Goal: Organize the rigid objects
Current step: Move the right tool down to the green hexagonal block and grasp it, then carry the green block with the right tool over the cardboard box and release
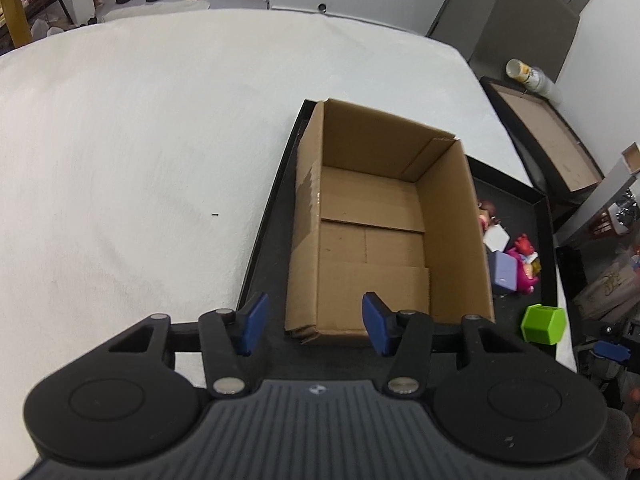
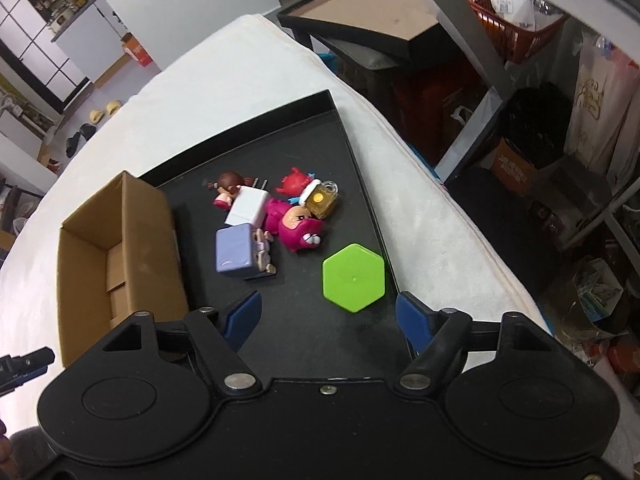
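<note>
An open, empty cardboard box (image 1: 372,216) (image 2: 120,248) stands in the left part of a black tray (image 1: 516,200) (image 2: 280,152). My left gripper (image 1: 316,322) hangs open over the box's near left corner, nothing between its blue pads. To the right of the box lie a lilac block (image 2: 234,252), a white block (image 2: 248,208), a pink figure (image 2: 296,228), a red crab (image 2: 294,184), a brown-haired doll (image 2: 228,188) and a yellow toy (image 2: 322,200). A green hexagonal block (image 2: 354,276) (image 1: 544,324) sits just beyond my open right gripper (image 2: 328,316), untouched.
The tray lies on a white-covered table (image 1: 140,160) near its right edge. Off that edge stand a second black tray with a brown floor (image 1: 552,140) (image 2: 380,16), stacked cups (image 1: 524,74), and shelving with a red basket (image 2: 516,32).
</note>
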A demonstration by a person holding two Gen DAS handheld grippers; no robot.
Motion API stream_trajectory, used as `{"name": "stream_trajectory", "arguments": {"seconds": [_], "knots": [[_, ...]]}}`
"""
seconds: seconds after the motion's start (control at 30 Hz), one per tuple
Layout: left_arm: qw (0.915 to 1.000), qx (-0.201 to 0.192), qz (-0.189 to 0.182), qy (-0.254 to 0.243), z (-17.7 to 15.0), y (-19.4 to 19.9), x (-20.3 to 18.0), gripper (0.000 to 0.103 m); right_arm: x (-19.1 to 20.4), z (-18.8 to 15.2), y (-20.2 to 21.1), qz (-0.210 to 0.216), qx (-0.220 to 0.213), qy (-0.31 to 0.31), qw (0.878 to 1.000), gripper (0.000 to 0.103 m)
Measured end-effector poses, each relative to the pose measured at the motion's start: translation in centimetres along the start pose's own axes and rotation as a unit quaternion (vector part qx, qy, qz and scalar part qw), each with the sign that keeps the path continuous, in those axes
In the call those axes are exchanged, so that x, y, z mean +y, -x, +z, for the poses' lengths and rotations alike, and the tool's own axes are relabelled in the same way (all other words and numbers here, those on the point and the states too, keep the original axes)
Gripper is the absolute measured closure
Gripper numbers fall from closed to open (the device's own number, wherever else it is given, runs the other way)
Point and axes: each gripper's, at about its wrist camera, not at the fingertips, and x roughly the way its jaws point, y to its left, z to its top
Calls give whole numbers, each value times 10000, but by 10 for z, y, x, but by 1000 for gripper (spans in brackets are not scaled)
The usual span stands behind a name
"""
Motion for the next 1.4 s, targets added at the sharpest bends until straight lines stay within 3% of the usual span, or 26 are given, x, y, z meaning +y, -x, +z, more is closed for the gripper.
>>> {"name": "stream_trajectory", "arguments": {"seconds": [0.53, 0.67, 0.8, 0.9, 1.4], "knots": [[9992, 354, 204, -47, 7, -45, -2, 59, -13, 17, -47, -233, 386, -223, 9987, 38], [9988, 422, 250, -22, 7, -52, -1, 68, -10, 17, -58, -362, 458, -200, 9981, 39], [9981, 533, 294, -35, 6, -56, -1, 79, -3, 14, -68, -507, 551, 3, 9972, 56], [9980, 562, 300, -43, 4, -57, -2, 91, 0, 12, -68, -555, 532, 64, 9970, 57], [9971, 474, 241, -537, -3, -50, -12, 91, 4, -1, -43, -217, 414, -60, 9989, 57]]}}
